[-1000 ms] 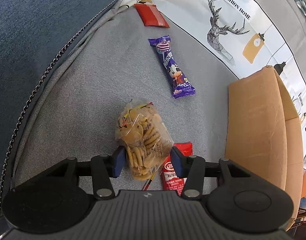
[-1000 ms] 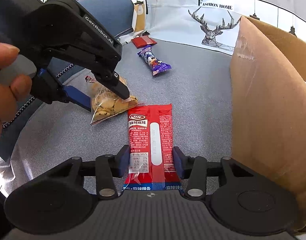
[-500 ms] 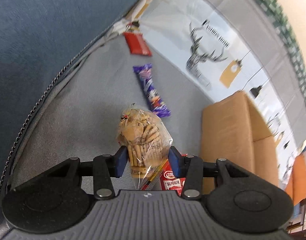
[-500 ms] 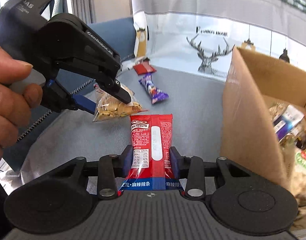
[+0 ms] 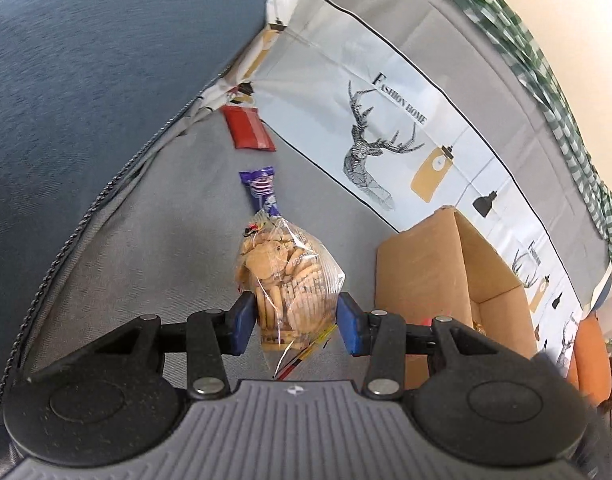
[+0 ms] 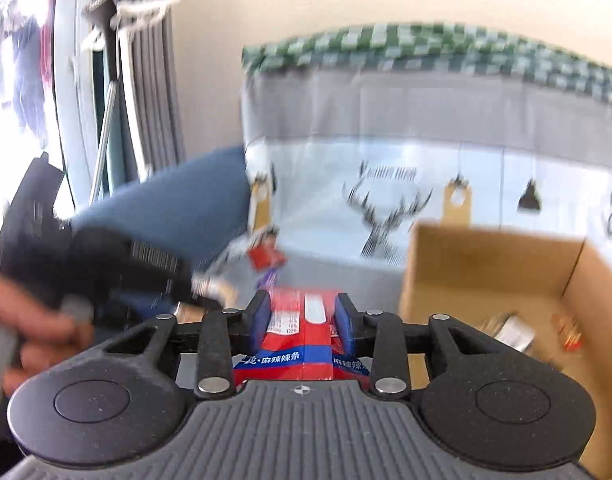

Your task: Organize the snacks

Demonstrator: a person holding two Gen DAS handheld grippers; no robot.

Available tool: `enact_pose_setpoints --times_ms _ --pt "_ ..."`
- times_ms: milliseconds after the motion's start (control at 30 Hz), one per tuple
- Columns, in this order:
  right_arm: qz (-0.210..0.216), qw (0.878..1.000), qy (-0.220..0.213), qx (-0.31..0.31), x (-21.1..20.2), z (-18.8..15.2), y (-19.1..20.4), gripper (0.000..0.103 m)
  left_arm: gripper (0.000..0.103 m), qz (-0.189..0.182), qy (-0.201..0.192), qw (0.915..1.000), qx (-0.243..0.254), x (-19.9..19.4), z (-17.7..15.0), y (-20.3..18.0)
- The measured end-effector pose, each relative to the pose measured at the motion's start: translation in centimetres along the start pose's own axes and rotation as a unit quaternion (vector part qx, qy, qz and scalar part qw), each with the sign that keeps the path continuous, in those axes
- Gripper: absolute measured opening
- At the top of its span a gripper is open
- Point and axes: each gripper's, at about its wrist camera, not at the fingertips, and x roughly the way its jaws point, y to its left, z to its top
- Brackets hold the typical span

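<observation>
- My left gripper (image 5: pixel 293 322) is squeezing a clear bag of biscuits (image 5: pixel 283 280) between its blue pads (image 5: pixel 241 322), and the bag is hanging in the air above the grey sofa seat (image 5: pixel 153 248).
- My right gripper (image 6: pixel 301 322) is pinching a red snack packet (image 6: pixel 301 336) by its lower end, with the blue strip of the packet lying against the gripper body.
- In the left wrist view I am seeing a purple candy bar (image 5: pixel 261 190) lying on the seat beyond the biscuits, and a small red packet (image 5: pixel 247 133) farther back near the printed deer cloth (image 5: pixel 386 136).
- The cardboard box (image 5: pixel 422 276) is standing open on the seat to the right of the biscuit bag.
- The right wrist view is blurring, but I am making out that same box (image 6: pixel 486 268) ahead and to the right of the packet, with some wrappers inside that I cannot identify.
- The left hand (image 6: pixel 29 324) is showing at the left edge there, gripping its tool.
</observation>
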Motion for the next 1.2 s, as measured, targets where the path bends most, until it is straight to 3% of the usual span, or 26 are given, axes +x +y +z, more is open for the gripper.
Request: enact_pose_setpoints --times_ms 33,200,367,433,467,500,667,800,1000,1200 --pt "-0.003 1.000 -0.011 -0.008 -0.5 0.7 -0.7 0.003 0.048 0.001 0.000 1.0000 0.005 0.1 0.0 -0.3" --pt "-0.030 0.999 -0.030 -0.011 -1.1 2.7 -5.5 0.003 0.046 0.000 0.001 0.9998 0.022 0.9 -0.2 -1.3" --pt "-0.029 0.999 -0.002 0.041 -0.2 0.3 -8.8 0.007 0.032 0.001 0.005 0.9996 0.027 1.6 -0.1 -1.8" --pt "-0.011 1.000 0.009 0.016 -0.1 -0.4 -7.6 0.019 0.032 0.006 0.001 0.9997 0.025 1.7 0.0 -1.7" --pt "-0.003 1.000 0.008 -0.005 -0.1 -0.5 -6.5 0.037 0.032 0.010 0.005 0.9997 0.023 1.9 0.0 -1.5" --pt "0.004 1.000 0.009 -0.024 -0.1 -0.8 -5.4 0.047 0.032 0.017 0.013 0.9995 0.023 2.2 0.0 -1.3" --pt "0.047 0.994 0.067 -0.068 1.1 -3.1 0.0 0.048 0.032 0.032 0.038 0.9986 0.019 2.8 0.2 -0.2" --pt "0.046 0.984 0.120 -0.120 2.9 -5.4 4.2 0.048 0.036 0.028 0.054 0.9980 0.019 2.9 0.2 0.6" --pt "-0.019 0.973 0.182 -0.142 5.6 -7.6 6.4 0.058 0.038 0.029 0.052 0.9980 0.018 2.4 0.3 1.4" --pt "-0.053 0.961 0.246 -0.112 7.8 -9.9 6.5 0.058 0.040 0.024 0.056 0.9979 0.023 2.0 0.5 2.0"
